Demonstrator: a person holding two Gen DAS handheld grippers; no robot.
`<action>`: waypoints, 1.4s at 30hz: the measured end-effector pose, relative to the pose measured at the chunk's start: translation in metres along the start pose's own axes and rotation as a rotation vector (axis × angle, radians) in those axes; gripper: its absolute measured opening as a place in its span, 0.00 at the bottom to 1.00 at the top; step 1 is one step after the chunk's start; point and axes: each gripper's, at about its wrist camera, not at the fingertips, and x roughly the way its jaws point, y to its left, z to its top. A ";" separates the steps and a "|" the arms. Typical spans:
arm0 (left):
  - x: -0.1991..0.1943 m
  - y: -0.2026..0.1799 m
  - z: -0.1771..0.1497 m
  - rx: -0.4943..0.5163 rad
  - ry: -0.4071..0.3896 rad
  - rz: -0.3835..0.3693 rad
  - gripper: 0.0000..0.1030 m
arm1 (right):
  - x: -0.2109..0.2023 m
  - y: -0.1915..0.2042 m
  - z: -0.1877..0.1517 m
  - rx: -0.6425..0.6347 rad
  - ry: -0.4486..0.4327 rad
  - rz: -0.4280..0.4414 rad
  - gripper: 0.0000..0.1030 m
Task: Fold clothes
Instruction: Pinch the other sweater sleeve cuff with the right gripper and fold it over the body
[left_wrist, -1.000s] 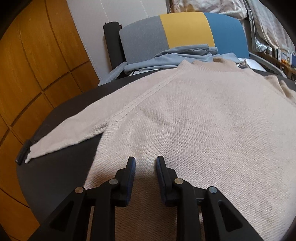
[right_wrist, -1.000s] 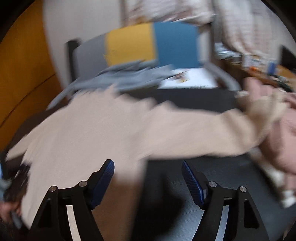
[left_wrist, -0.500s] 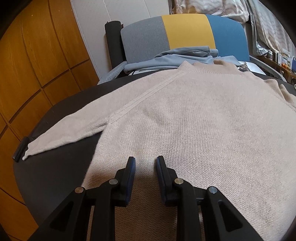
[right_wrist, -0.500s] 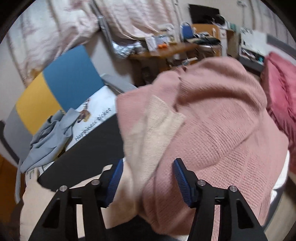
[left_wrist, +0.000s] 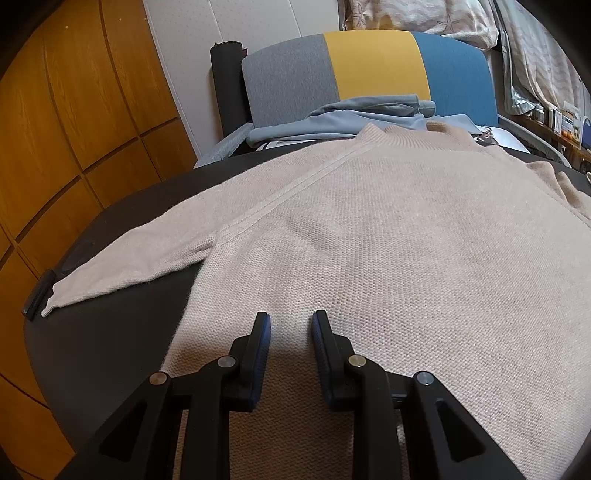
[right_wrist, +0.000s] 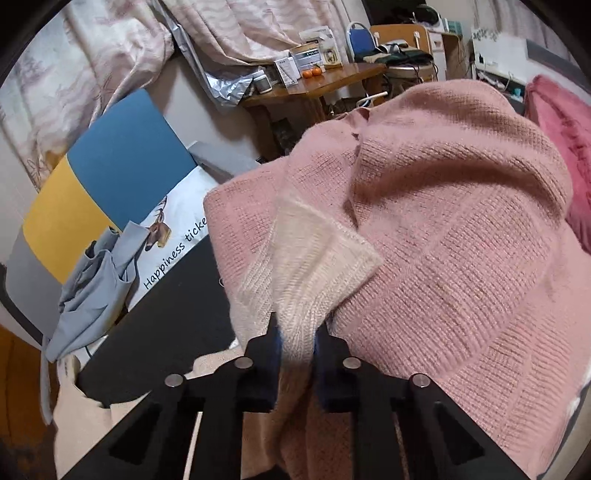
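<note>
A beige knitted sweater lies spread flat on a dark round bench, the left tongs slightly parted over its hem, gripping nothing, while the right tongs pinch its cream ribbed cuff against a pink knitted garment.

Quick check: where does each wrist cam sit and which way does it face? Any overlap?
Left wrist: low over the beige sweater, facing the tricolour chair; left gripper shows.
Right wrist: facing a pink knit; right gripper shut on the sweater's sleeve cuff.
Shared: chair, grey-blue garment, sweater.
</note>
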 end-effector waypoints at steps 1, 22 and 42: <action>0.000 0.000 0.000 -0.002 -0.001 -0.001 0.23 | -0.006 0.003 0.000 -0.013 -0.018 0.016 0.09; 0.004 0.031 0.013 -0.132 0.078 -0.126 0.23 | -0.092 0.357 -0.176 -0.477 0.036 0.576 0.08; 0.040 0.006 0.070 -0.182 0.176 -0.228 0.23 | -0.036 0.337 -0.328 -0.740 0.185 0.541 0.59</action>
